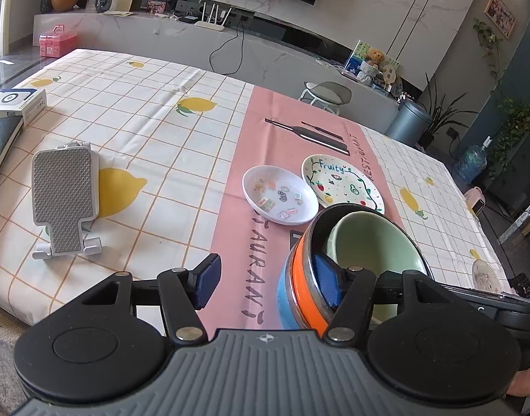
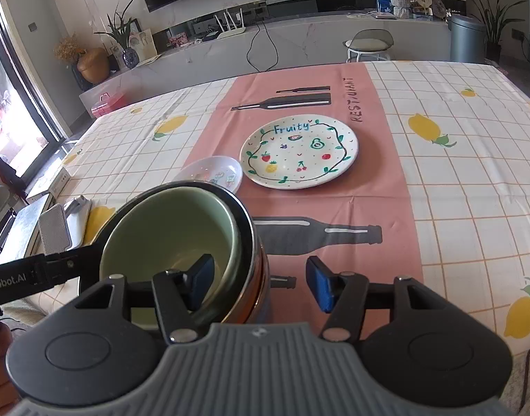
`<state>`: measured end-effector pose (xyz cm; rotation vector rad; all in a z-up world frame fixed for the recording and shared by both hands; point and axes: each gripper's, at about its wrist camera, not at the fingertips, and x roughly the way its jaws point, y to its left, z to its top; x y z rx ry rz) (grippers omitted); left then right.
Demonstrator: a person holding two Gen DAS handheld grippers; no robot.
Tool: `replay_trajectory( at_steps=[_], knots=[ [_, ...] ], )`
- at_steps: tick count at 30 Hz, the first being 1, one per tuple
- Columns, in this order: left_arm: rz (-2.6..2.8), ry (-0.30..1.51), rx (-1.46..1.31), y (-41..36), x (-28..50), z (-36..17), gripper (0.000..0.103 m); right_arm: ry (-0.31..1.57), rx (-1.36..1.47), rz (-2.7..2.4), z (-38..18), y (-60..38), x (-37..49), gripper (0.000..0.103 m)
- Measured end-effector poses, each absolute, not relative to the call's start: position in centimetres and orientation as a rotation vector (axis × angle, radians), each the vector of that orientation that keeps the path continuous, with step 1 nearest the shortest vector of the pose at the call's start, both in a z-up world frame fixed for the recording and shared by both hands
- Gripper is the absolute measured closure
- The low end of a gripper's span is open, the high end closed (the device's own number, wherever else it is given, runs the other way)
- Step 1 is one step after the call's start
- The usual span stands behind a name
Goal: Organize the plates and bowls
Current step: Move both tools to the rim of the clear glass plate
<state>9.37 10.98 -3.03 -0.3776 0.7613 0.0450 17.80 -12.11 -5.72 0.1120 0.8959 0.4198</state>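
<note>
A stack of bowls stands near the table's front edge: a pale green bowl (image 1: 376, 242) (image 2: 168, 232) nested in a steel bowl with an orange band (image 1: 301, 287) over a blue one (image 1: 285, 301). My left gripper (image 1: 268, 282) is open, its right finger inside the stack and its left finger outside. My right gripper (image 2: 261, 282) is open, its left finger inside the green bowl and its right finger outside. Behind the stack lie a small white dish (image 1: 279, 199) (image 2: 213, 173) and a "Fruity" plate (image 1: 341, 182) (image 2: 299, 150).
A grey phone stand (image 1: 63, 201) sits on the lemon-print tablecloth (image 1: 154, 131) at the left. Boxes (image 1: 15, 104) lie at the far left edge. Another plate (image 1: 485, 275) shows at the right table edge. A stool (image 2: 369, 45) stands beyond the far edge.
</note>
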Motion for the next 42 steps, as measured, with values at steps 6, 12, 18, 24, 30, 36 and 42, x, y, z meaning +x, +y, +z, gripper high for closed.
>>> replay_trajectory(
  at_steps=[6,12,18,24,30,36,42],
  knots=[
    [0.069,0.736,-0.294,9.9,9.1,-2.6,0.032,0.874,0.155,0.422,-5.1,-12.9,17.9,0.044],
    [0.069,0.703,-0.292,9.7,8.8,-2.3,0.035,0.858,0.213,0.424,-4.6,-13.9,18.0,0.044],
    [0.07,0.615,-0.311,9.7,8.1,-1.3,0.035,0.841,0.258,0.429,-3.9,-15.2,18.0,0.042],
    [0.069,0.576,-0.319,8.8,8.0,1.3,0.035,0.77,0.248,0.356,-1.2,-17.1,18.7,0.041],
    [0.05,0.578,-0.28,6.6,8.7,3.6,0.034,0.688,0.194,0.288,2.8,-20.8,19.7,0.037],
    [-0.042,0.629,-0.283,4.2,10.0,5.6,0.035,0.599,0.206,0.133,4.9,-28.3,18.2,0.036],
    [-0.127,0.613,-0.133,-0.7,11.7,9.0,0.035,0.612,0.324,-0.09,3.1,-37.9,16.5,0.036]
  ],
)
